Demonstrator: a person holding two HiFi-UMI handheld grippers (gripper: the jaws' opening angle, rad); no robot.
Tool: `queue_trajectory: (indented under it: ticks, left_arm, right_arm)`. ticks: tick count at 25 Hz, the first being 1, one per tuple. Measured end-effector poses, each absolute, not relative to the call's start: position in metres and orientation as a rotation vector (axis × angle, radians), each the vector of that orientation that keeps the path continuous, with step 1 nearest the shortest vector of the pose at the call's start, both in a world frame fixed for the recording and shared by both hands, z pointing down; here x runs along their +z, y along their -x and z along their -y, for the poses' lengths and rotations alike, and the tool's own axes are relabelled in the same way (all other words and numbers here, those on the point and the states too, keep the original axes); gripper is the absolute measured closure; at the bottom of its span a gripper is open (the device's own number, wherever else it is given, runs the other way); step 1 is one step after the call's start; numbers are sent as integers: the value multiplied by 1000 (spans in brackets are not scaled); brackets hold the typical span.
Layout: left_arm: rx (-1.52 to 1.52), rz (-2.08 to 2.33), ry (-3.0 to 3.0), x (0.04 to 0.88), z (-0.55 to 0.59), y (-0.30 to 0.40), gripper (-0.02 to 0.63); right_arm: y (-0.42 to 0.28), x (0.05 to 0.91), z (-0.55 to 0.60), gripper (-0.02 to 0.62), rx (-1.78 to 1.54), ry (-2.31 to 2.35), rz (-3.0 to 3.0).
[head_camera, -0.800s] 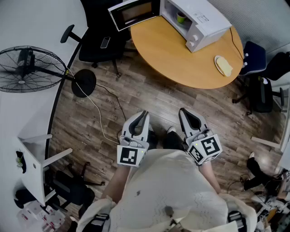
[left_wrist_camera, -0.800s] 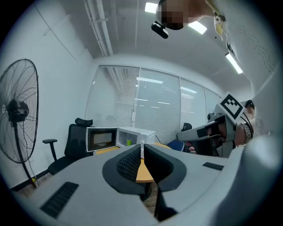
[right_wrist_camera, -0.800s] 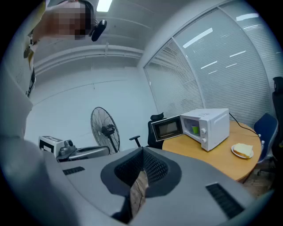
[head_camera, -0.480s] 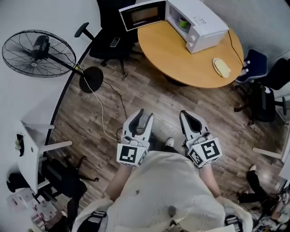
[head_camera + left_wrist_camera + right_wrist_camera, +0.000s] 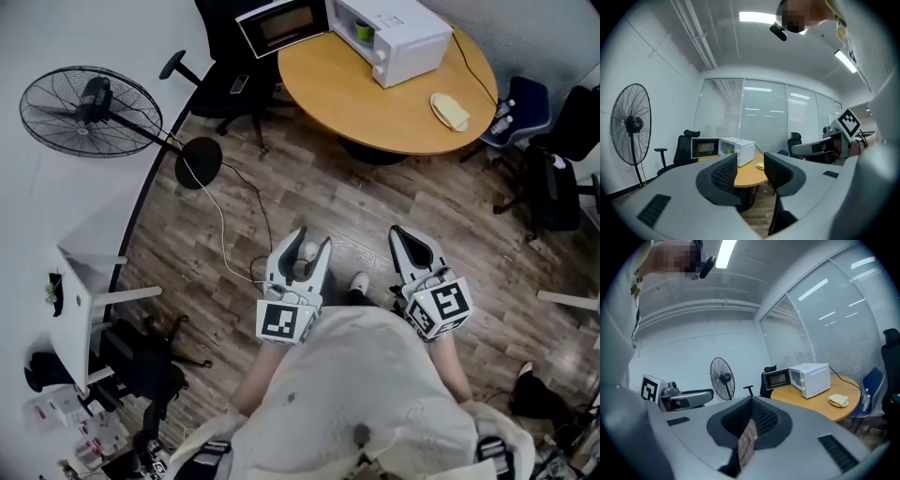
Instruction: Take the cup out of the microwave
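Note:
The white microwave (image 5: 401, 37) stands on the round wooden table (image 5: 375, 108) with its door (image 5: 279, 25) swung open to the left. A small green cup (image 5: 363, 31) sits inside the cavity; it also shows in the right gripper view, cup (image 5: 800, 378). Both grippers are held low in front of the person's body, far from the table. My left gripper (image 5: 302, 255) is open, its jaws a short way apart with nothing between them. My right gripper (image 5: 418, 251) is shut and empty, its pads meeting at the tip (image 5: 751, 402).
A plate with bread (image 5: 450, 112) lies on the table to the right of the microwave. A standing fan (image 5: 89, 111) and its cable are at the left. Black office chairs (image 5: 225, 80) stand behind and beside the table. Wooden floor lies between me and the table.
The view has shifted, so the table and microwave now sit higher in the picture. Both grippers stay close to the body. The left jaws look slightly wider apart.

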State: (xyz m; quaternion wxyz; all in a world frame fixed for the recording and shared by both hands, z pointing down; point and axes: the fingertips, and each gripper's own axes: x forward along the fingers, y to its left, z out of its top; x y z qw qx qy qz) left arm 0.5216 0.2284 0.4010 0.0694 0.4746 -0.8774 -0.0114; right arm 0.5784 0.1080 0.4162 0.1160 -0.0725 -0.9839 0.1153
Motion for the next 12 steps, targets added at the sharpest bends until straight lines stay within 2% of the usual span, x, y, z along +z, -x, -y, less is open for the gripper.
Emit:
queue_trajectory:
  ticks: [6,12]
  left_arm:
    - [-58,2696,-1391,388,-245,-523,417]
    - [-119,2689,-1343,395,-258,-484,414]
  right_arm:
    - [-579,399,-121,589,333,228,2914]
    - [-546,400,-130,589,337,224,2905]
